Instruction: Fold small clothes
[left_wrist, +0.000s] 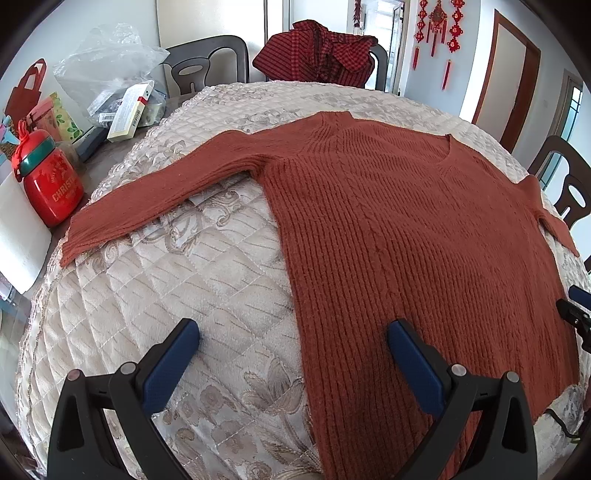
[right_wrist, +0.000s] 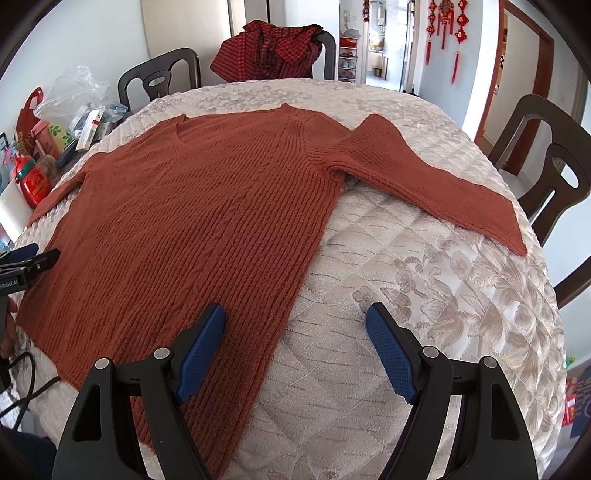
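Both my left gripper (left_wrist: 293, 341) and right gripper (right_wrist: 295, 325) gape empty; I should pinch each sweater (left_wrist: 406, 229) sleeve cuff, folding inward.

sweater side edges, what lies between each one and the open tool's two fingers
Nothing extra. In each wrist view the sweater edge runs between the open fingers of the left tool and right tool, over the bare quilted cover.
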